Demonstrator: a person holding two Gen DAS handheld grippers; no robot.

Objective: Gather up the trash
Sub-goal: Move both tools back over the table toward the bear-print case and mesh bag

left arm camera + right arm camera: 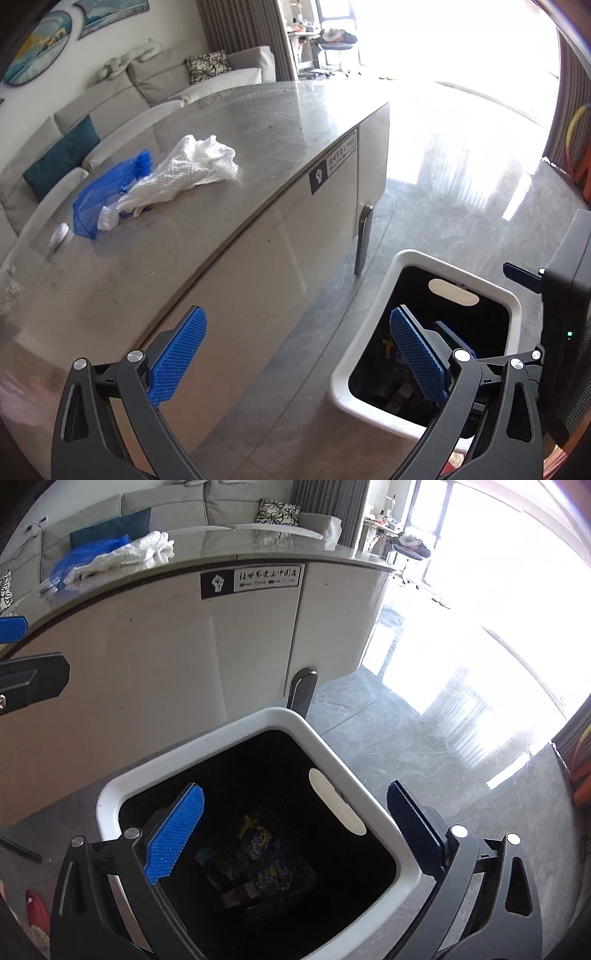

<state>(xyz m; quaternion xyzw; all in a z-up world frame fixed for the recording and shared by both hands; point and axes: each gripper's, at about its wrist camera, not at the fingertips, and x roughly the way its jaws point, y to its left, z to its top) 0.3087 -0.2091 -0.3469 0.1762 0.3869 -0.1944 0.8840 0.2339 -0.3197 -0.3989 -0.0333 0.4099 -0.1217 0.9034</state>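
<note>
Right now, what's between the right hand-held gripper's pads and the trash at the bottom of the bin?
Nothing. In the right wrist view the right hand-held gripper is open over the bin, with only dark bin interior above the trash.

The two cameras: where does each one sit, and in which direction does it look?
Left wrist: on the left gripper, jaws open and empty, looking down at the table with the white cloth and blue mesh bag.
Right wrist: on the right gripper, jaws open and empty, looking down into the bin.
Shared: table, cloth, bag, bin.
</note>
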